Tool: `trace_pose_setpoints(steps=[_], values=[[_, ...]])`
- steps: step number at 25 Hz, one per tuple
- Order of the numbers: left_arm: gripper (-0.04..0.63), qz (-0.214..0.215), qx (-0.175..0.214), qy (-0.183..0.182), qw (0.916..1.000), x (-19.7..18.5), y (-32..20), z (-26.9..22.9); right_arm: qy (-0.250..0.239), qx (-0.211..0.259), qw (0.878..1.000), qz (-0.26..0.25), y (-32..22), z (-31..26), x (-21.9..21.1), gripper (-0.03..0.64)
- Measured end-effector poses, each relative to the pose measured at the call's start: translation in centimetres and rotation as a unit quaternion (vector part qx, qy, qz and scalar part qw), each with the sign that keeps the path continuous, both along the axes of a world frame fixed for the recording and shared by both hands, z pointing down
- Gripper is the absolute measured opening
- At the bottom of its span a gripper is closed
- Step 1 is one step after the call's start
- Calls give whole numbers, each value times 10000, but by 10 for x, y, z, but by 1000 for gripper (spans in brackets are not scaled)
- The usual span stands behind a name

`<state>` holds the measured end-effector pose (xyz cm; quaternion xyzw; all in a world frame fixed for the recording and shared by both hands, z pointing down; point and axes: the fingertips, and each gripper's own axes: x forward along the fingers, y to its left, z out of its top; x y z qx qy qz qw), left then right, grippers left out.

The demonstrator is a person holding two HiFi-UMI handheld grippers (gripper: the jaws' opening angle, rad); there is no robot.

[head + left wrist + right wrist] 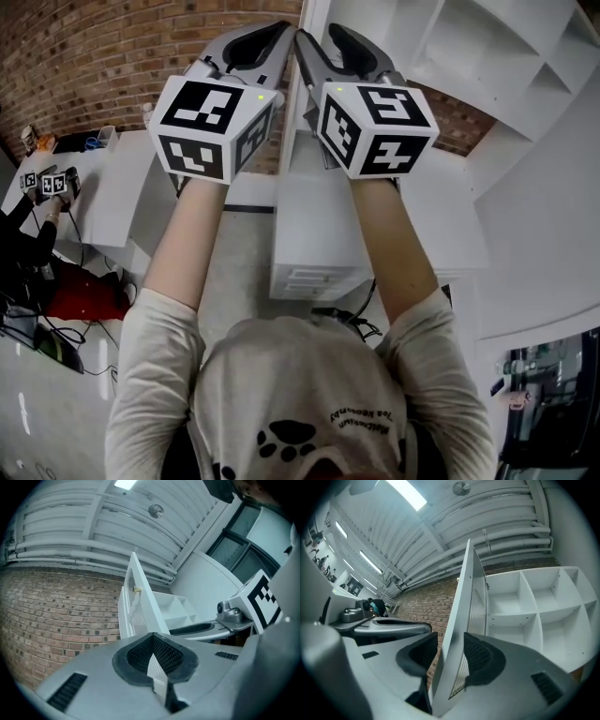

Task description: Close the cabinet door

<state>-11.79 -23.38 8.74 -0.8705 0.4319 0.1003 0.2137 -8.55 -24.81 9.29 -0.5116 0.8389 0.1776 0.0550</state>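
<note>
I found the left tongs [153,660] clamped on the cabinet door [461,597] edge. The right tongs [450,654] stood apart astride it, not pressing. My judgement: the door was ajar and next needed swinging toward the cabinet [520,616], right of the tongs.

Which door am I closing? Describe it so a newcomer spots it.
Before the brick wall stands a white cabinet of open compartments. Its door hangs open, edge-on inside the right claw. It alone carries a ribbed panel; the shelves are plain.
</note>
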Motion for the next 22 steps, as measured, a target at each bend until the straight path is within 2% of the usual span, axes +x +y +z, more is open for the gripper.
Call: trace_pose_setpoints(steps=[5,13,22], values=[[8,-80,-68,-53,9999,-1,-5,4,81,-120,9995,286,-13,3,-1,175],[8,-176,-143,-120,9997,-2,-18,7,-36,-332,9983,470,-28,9,-1,176],[8,-92,-208,-34,9997,6,-31,8,-311,-412,9980,360,-33,9,8,173]])
